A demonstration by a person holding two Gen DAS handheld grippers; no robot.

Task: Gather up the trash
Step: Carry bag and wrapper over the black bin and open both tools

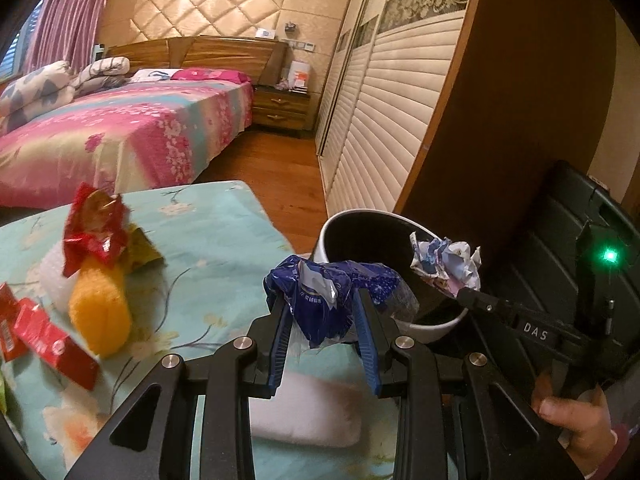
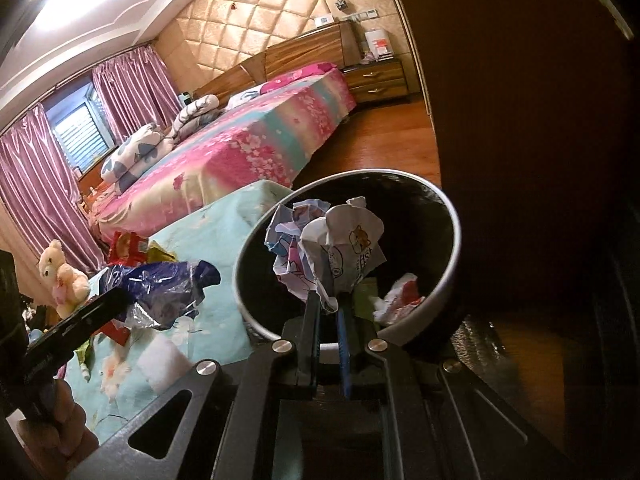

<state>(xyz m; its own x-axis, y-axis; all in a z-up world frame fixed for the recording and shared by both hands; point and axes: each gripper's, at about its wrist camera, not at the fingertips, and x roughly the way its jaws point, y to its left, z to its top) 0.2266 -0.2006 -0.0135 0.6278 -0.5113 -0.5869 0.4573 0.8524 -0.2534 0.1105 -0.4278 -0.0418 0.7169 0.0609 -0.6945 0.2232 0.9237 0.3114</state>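
The left gripper (image 1: 324, 312) clamps a crumpled blue wrapper (image 1: 320, 296) just short of the white bin (image 1: 432, 326). The right gripper (image 2: 330, 304) pinches crumpled printed paper (image 2: 332, 248) over the bin's mouth. Only the right view shows red-and-white scraps (image 2: 400, 298) lying inside; only the left shows a red wrapper (image 1: 94, 232) farther left on the tabletop.
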